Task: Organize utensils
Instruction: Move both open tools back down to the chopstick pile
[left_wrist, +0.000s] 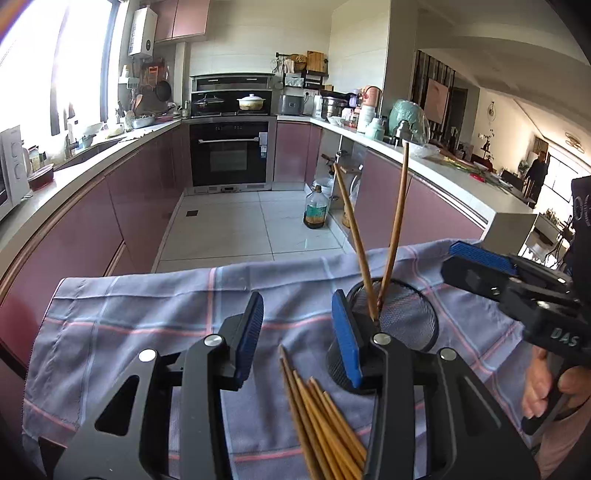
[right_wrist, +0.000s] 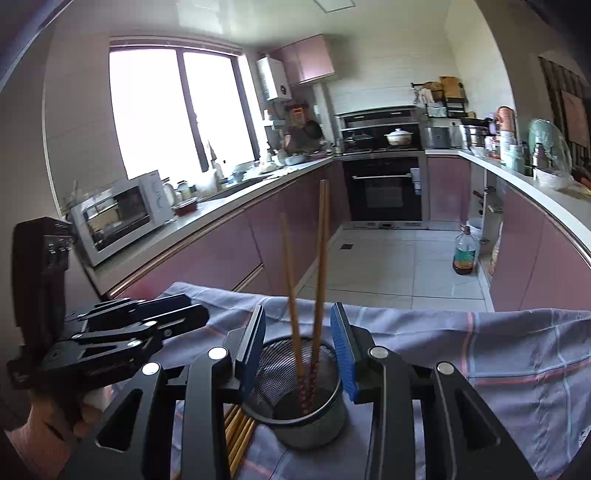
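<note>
A black mesh holder (left_wrist: 402, 317) stands on a blue checked cloth (left_wrist: 147, 317) and holds two wooden chopsticks (left_wrist: 397, 214) that lean apart. A bundle of several chopsticks (left_wrist: 321, 417) lies flat on the cloth, left of the holder. My left gripper (left_wrist: 297, 332) is open and empty above the bundle's tips. In the right wrist view my right gripper (right_wrist: 298, 345) is open and empty, its jaws standing either side of the holder (right_wrist: 306, 398) with the two upright chopsticks (right_wrist: 320, 273) between them. The bundle (right_wrist: 238, 435) shows beside the holder there.
The cloth's far edge (right_wrist: 424, 314) drops off to a tiled floor with an oil bottle (left_wrist: 316, 208). Pink cabinets and counters run along both sides, with an oven (left_wrist: 229, 153) at the back and a microwave (right_wrist: 122, 214) on the left counter.
</note>
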